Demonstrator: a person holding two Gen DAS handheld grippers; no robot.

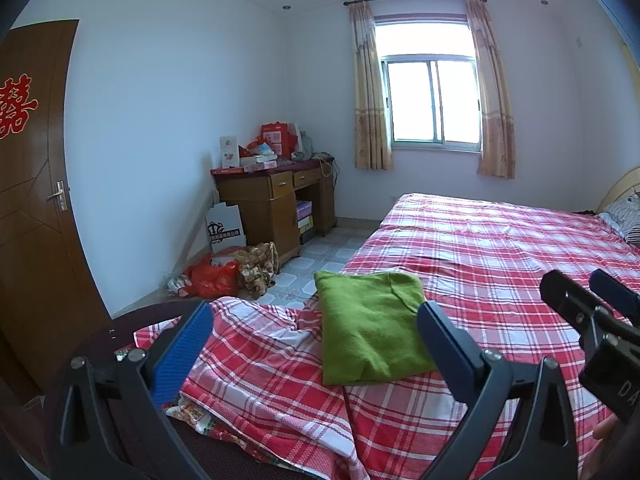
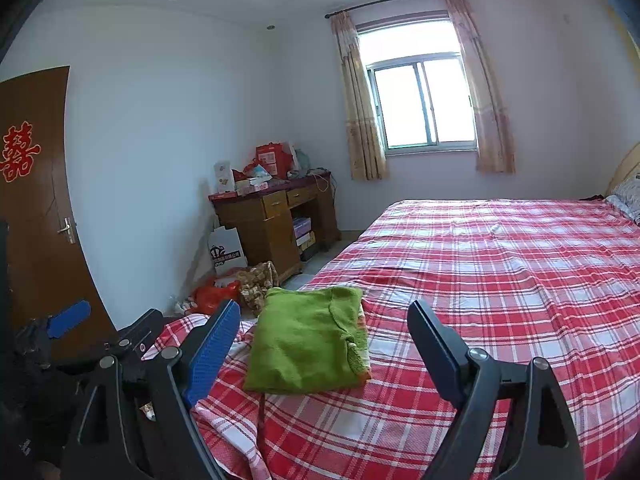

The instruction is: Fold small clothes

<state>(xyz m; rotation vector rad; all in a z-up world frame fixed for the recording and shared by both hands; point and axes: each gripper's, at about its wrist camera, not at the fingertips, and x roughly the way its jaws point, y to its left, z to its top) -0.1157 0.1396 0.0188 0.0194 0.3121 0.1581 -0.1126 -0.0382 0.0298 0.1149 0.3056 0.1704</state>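
With our left gripper (image 1: 316, 320) and right gripper (image 2: 324, 320) both wide apart and empty, we judge the folded green garment (image 1: 368, 328) soft, light and floppy, best pinched at a corner edge.

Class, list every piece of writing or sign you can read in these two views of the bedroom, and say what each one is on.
"囍": red double-happiness sign on the brown door.
"DA": pale letters, cut off at the frame edge, on the right gripper's black body in the left wrist view.
White carton by the desk: dark crown-like logo above a line of characters, too blurred to read.
Red boxes on the desk: print too small to read.
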